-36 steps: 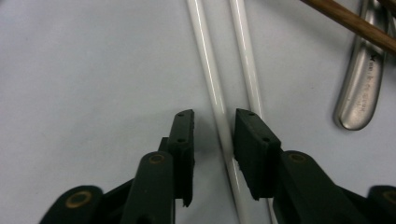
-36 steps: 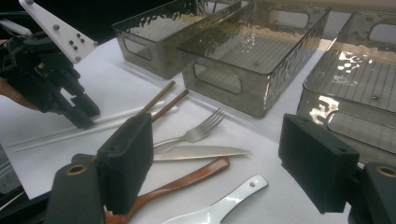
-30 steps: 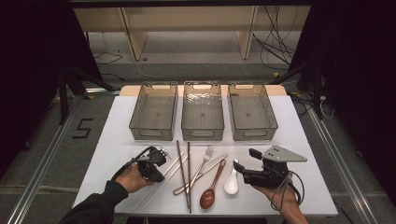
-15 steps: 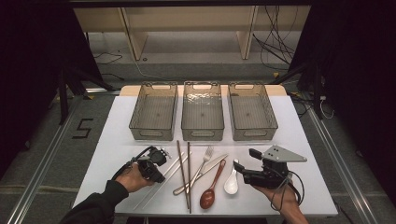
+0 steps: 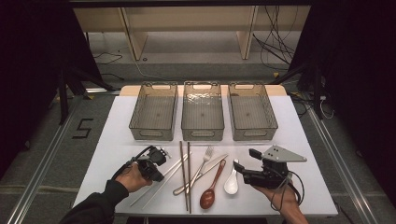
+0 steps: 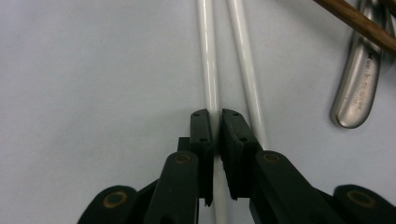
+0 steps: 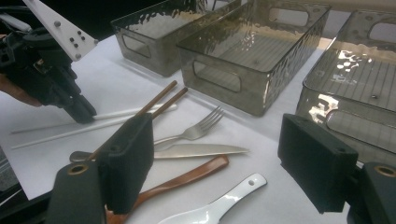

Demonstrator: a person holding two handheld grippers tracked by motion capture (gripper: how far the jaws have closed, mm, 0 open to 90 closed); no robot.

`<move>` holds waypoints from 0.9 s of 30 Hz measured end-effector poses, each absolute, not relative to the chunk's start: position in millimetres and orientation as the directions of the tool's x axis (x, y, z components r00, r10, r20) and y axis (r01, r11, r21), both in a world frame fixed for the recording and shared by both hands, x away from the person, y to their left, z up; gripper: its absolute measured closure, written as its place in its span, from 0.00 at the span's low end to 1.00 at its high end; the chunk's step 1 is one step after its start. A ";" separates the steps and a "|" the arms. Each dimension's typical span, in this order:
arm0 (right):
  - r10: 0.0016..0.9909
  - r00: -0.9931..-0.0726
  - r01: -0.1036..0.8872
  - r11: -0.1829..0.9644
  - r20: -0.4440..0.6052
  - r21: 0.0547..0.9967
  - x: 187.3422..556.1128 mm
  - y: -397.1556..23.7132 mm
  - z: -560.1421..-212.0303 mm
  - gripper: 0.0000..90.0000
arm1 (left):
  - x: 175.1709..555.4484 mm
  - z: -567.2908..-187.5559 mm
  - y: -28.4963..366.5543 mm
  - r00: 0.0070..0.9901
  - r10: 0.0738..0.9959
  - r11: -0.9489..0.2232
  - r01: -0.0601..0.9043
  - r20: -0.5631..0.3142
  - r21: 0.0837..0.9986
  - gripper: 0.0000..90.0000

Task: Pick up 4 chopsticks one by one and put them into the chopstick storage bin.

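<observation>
My left gripper points down at the table's front left, and its jaws have just been closing. They are now shut on one white chopstick, while the second white chopstick lies just outside the right jaw. From above, the left gripper sits over the white pair. My right gripper hovers at the front right, open and holding nothing. Its jaws stand wide above a white ceramic spoon.
Brown chopsticks, a fork, a knife and a wooden spoon lie between the hands. Three clear bins stand in a row behind them. The white table ends close to the person.
</observation>
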State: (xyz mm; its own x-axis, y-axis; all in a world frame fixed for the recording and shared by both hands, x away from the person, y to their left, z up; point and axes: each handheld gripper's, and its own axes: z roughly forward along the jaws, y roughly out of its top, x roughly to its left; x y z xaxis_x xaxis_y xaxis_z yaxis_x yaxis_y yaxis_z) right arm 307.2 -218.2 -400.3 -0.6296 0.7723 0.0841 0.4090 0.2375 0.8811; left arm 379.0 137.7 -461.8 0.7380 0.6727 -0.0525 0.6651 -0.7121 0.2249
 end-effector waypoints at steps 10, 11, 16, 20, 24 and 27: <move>0.773 -0.629 0.410 0.239 0.083 0.880 307.1 -218.4 -400.4 0.31 | 379.7 -462.0 137.9 0.731 0.680 -0.705 0.674 -0.057 0.219 0.92; 0.772 -0.630 0.410 0.238 0.085 0.880 306.9 -218.5 -400.3 0.31 | 379.7 -462.0 137.9 0.731 0.680 -0.705 0.674 -0.057 0.219 0.92; 0.769 -0.634 0.406 0.241 0.082 0.882 306.6 -217.6 -400.3 0.31 | 379.2 -462.4 137.5 0.730 0.681 -0.705 0.674 -0.054 0.220 0.92; 0.770 -0.633 0.408 0.240 0.083 0.881 306.8 -217.6 -400.3 0.31 | 379.4 -462.4 138.3 0.733 0.678 -0.707 0.671 -0.057 0.225 0.93; 0.770 -0.633 0.408 0.240 0.083 0.881 306.9 -217.6 -400.3 0.31 | 380.4 -462.0 139.2 0.731 0.679 -0.703 0.675 -0.068 0.223 0.93; 0.768 -0.635 0.405 0.239 0.084 0.883 306.8 -217.8 -400.1 0.31 | 381.5 -461.4 140.8 0.723 0.686 -0.695 0.685 -0.086 0.218 0.94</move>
State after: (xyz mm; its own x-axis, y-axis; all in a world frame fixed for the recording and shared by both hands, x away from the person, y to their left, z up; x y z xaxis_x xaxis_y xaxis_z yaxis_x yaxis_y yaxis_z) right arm 306.8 -217.8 -400.1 -0.6355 0.7675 0.0839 0.4047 0.2386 0.8827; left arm 381.5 140.8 -461.4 0.7228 0.6857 -0.0861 0.6853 -0.6950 0.2177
